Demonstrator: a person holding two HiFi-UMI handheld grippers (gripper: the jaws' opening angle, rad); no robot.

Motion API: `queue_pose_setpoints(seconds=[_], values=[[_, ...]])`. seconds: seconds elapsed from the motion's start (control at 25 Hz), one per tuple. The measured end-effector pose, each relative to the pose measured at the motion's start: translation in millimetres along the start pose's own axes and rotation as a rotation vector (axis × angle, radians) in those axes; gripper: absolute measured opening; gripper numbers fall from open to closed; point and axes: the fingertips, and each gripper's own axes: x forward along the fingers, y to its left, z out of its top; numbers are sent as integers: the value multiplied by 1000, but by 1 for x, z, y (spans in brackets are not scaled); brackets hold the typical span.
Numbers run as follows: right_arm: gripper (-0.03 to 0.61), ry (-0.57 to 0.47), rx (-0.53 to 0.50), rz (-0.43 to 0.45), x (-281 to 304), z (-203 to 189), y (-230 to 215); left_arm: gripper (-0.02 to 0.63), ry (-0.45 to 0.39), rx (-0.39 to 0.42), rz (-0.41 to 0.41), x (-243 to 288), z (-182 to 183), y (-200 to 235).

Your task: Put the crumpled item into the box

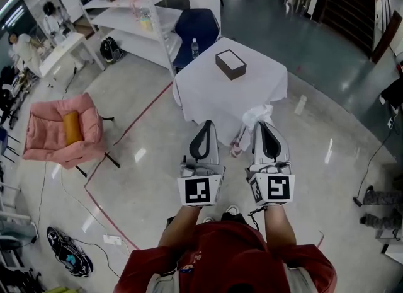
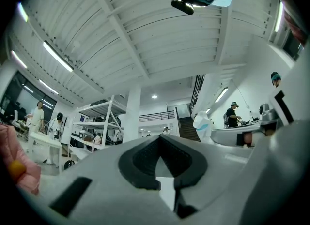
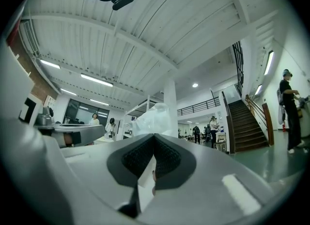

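**Crumpled item in the right claw, short of the table**

The step in hand is the carry. The right claw (image 1: 265, 124) is clamped shut on the crumpled item (image 1: 257, 114), a white, thin, plastic-looking wad that bulges out past the claw tips. In the right gripper view the same wad (image 3: 152, 118) rises just beyond the closed jaws. It hangs over the near edge of the table (image 1: 204, 96), which is draped in a white cloth.

The left claw (image 1: 207, 125) is held beside the right one at that same near edge. Its jaws are closed tip to tip with nothing between them.

The box (image 1: 230, 64) stands on the far half of the table, well apart from the wad. It is dark-sided with a pale top face; whether that top is open I cannot tell.

Next, by my reading, the right claw has to travel across the table to a spot above the box, then let go there.

No brand, label or writing is readable anywhere. The cubes on the claws carry only black-and-white square patterns.
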Motion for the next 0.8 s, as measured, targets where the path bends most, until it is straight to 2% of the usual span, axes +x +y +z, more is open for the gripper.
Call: queue_pose_setpoints(seconds=[0.16, 0.32, 0.52, 0.72, 0.8], values=[[3, 1, -13, 2, -3, 1, -15, 3, -3, -12, -9, 10, -1, -17], [3, 0, -3, -2, -8, 0, -35, 3, 36, 18, -32, 19, -12, -34], [3, 7, 12, 0, -15, -5, -58, 3, 36, 28, -35, 28, -16, -57], [3, 6, 18, 4, -11, -6, -68, 3, 46, 47, -33, 37, -21, -65], [3, 9, 26, 8, -8, -8, -71, 3, 37, 27, -19, 41, -21, -65]])
